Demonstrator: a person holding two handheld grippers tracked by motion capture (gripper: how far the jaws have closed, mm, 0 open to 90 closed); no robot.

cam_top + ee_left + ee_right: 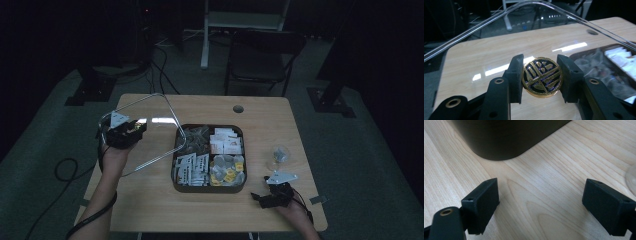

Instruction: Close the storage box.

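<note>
Gripping a round black knob with a gold emblem (541, 76), the left gripper (540, 77) has its two black jaws pinched against the knob's opposite edges, as the left gripper view shows. The knob belongs to a clear rounded-rectangle lid (499, 22) of transparent plastic, whose curved rim arcs across the top of that view with the table visible through it. In the high view the lid (167, 112) is held tilted above the left part of the light wooden table (150, 205), its right edge close to the tray, and the left gripper (125, 132) sits at the lid's left side (the knob itself is too small to make out there).

Just right of the lid lies a dark rounded-square tray with four compartments (207, 187), filled with small packets: whitish sachets in the two right-hand upper and left lower sections, grey and yellow ones at the lower right, greyish ones at the upper left. A small clear domed object (278, 156) stands on the table to the right of the tray.

The right gripper (270, 196) rests low near the table's front right edge. In the right gripper view its jaws are spread wide over bare wood, nothing between them, with the tray's dark rounded corner (499, 142) ahead.
</note>
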